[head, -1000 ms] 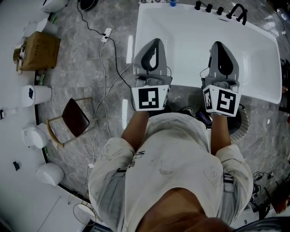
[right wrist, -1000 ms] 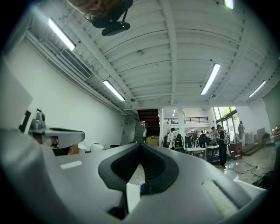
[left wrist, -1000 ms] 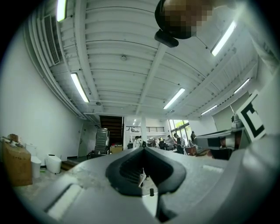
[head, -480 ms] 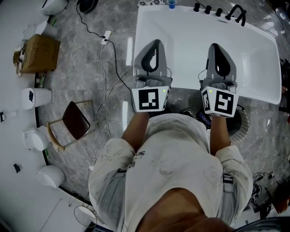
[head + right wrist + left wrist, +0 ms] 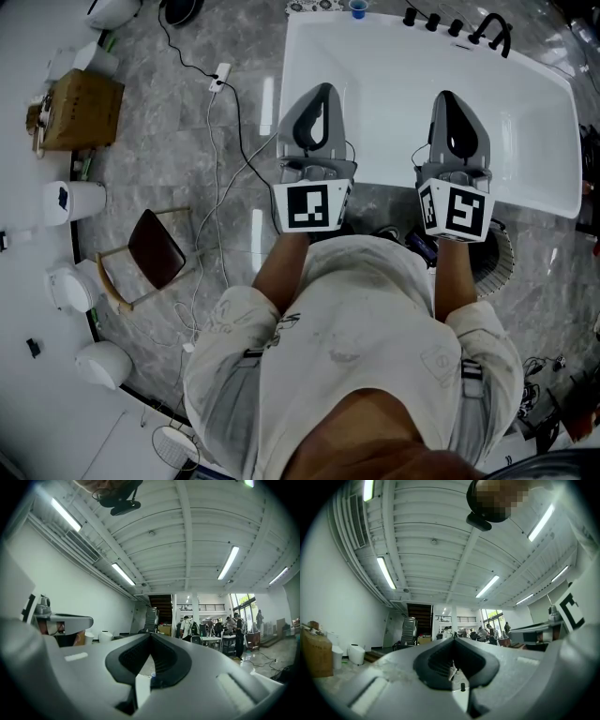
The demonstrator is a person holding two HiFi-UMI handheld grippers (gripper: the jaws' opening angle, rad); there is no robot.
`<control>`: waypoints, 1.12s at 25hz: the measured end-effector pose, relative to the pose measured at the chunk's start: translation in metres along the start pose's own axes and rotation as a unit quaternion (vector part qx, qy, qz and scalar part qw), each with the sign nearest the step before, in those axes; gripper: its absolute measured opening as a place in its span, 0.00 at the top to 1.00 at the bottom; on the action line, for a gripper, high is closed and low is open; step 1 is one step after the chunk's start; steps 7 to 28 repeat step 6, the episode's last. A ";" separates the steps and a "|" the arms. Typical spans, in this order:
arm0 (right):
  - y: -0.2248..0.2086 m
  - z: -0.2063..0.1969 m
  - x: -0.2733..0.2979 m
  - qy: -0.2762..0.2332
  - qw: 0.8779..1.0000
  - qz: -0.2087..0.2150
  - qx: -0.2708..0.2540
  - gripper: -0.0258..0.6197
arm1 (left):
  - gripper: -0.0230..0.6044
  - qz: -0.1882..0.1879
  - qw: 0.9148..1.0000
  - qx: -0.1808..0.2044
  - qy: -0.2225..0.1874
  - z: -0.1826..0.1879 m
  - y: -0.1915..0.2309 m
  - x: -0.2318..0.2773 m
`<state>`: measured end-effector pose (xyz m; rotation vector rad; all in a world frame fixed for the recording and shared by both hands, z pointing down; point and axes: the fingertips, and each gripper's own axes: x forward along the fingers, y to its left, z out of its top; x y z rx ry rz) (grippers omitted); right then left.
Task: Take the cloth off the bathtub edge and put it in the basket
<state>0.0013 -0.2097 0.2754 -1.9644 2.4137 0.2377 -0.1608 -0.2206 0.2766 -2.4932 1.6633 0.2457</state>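
No cloth shows in any view. The white bathtub [image 5: 530, 187] lies ahead of me, its near edge bare where I can see it. My left gripper [image 5: 322, 89] and right gripper [image 5: 451, 95] are held side by side above that near edge. Both point away from me, and their cameras look up at a ceiling. In the left gripper view the left gripper's [image 5: 453, 639] jaws meet with nothing between them. The right gripper's [image 5: 150, 634] jaws are likewise shut and empty. A dark slatted basket [image 5: 503, 255] peeks out on the floor below my right hand, mostly hidden.
A black tap [image 5: 492, 26] and knobs line the tub's far end, beside a blue cup [image 5: 357, 8]. To the left on the grey floor are cables [image 5: 217, 141], a wooden chair [image 5: 155, 246], a cardboard box [image 5: 82, 105] and white containers [image 5: 75, 199].
Both grippers have barely shifted; the right one drifted slightly. Both stay shut and empty.
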 end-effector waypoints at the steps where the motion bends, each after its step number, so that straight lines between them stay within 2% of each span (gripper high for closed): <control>1: 0.001 0.000 0.000 0.000 1.000 0.001 0.000 0.96 | 0.96 -0.001 1.000 0.001 0.000 0.000 0.001 0.000; 28: 0.002 0.003 0.003 -0.001 1.000 0.003 -0.005 0.96 | 0.96 -0.001 1.000 0.000 -0.004 0.002 0.005 0.000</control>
